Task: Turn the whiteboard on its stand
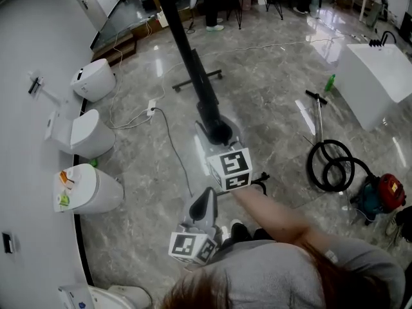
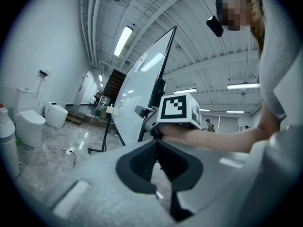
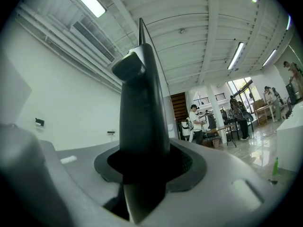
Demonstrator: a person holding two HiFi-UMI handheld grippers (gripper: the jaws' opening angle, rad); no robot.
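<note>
From above, the whiteboard (image 1: pixel 183 44) shows edge-on and is cut off at twelve o'clock. The right tongs (image 3: pixel 142 126) clamp its edge. The left tongs (image 2: pixel 156 143) are closed and empty.

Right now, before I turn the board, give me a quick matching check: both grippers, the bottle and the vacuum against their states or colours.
Things:
1. left gripper
2. right gripper
3. bottle
4. vacuum

States or colours:
A. clamped on the whiteboard edge
B. green
C. shut, nothing in it
D. red and teal, beside the hose

Pairs: 1-C, 2-A, 3-B, 4-D.
</note>
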